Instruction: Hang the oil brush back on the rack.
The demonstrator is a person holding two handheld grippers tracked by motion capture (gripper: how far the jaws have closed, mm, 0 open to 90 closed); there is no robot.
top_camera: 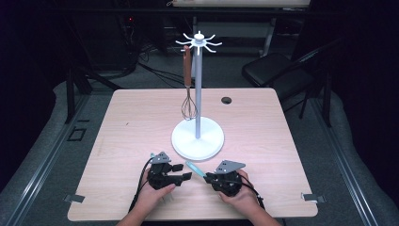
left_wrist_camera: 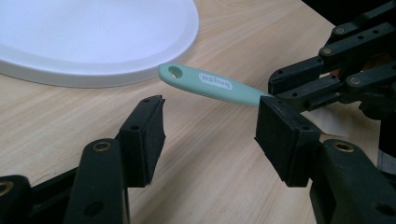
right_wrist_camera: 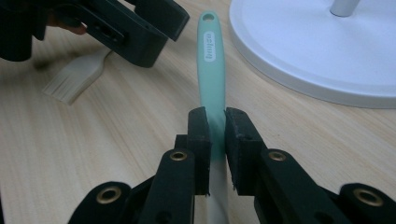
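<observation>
A utensil with a mint-green handle (top_camera: 193, 167) lies low over the table in front of the white stand. My right gripper (top_camera: 206, 177) is shut on it, its pads (right_wrist_camera: 200, 135) clamping the handle (right_wrist_camera: 209, 51) near where it turns whitish. The handle's holed end (left_wrist_camera: 212, 85) points toward the stand base. My left gripper (top_camera: 184, 172) is open, with a wide gap between its pads (left_wrist_camera: 148, 135), and nothing between them. It faces the green handle from the left, a short way off. The utensil's head is hidden under the right gripper.
A white utensil stand (top_camera: 198, 84) rises from a round base (top_camera: 186, 141) mid-table, close behind both grippers. A wire whisk (top_camera: 189, 106) with a brown handle hangs from one of its top hooks. A pale bristle brush (right_wrist_camera: 74, 77) lies on the table beneath the left gripper (right_wrist_camera: 135, 28).
</observation>
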